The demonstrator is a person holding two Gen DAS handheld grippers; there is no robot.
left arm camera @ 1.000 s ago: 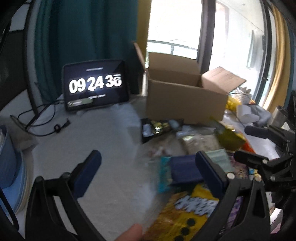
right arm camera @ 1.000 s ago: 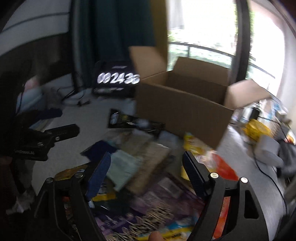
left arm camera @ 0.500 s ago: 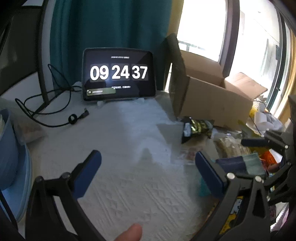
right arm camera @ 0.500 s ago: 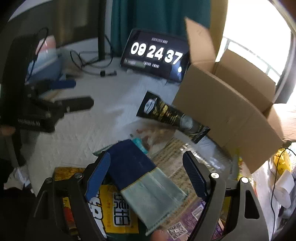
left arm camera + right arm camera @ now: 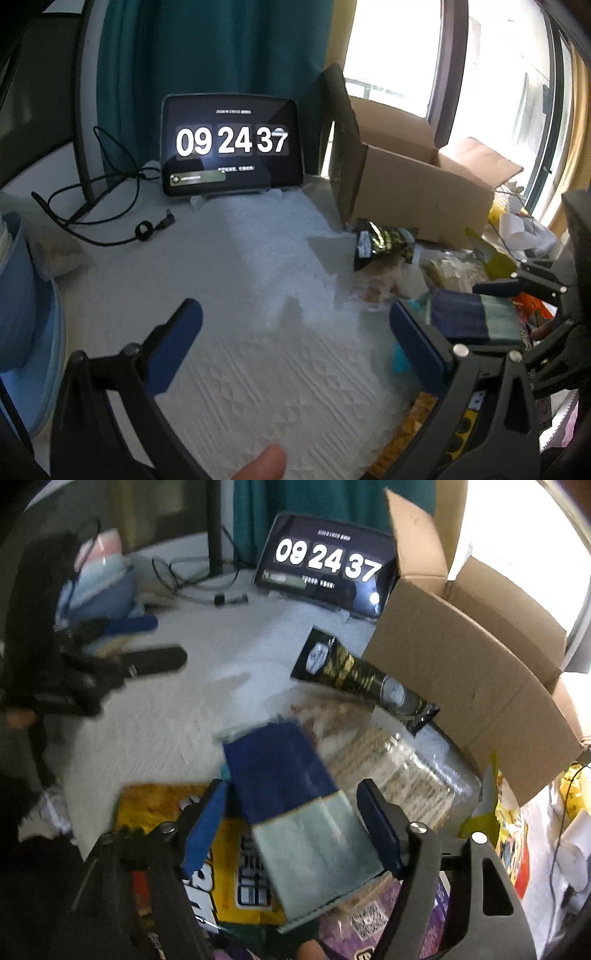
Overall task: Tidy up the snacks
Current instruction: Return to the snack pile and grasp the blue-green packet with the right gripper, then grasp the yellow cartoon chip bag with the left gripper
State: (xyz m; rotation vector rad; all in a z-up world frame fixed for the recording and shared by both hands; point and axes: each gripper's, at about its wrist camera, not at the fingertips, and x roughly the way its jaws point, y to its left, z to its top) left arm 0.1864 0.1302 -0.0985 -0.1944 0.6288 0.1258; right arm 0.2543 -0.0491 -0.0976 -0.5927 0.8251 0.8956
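right gripper [image 5: 291, 823]: jaws spread either side of the blue-and-green packet [image 5: 295, 812] topping the snack pile [image 5: 388, 760], not yet closed, seemingly lined up to lift it. left gripper [image 5: 295, 343]: jaws wide, empty, over bare white cloth [image 5: 258, 332], likely kept clear. cardboard box [image 5: 469, 679]: open beside the pile, probable destination

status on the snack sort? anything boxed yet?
Done: nothing visibly; the cardboard box interior is hidden. In hand: right gripper open, straddling the blue-and-green packet, not clamped. Left gripper open over bare tablecloth. Left: black pouch, yellow bag, clear cracker pack, purple pack.
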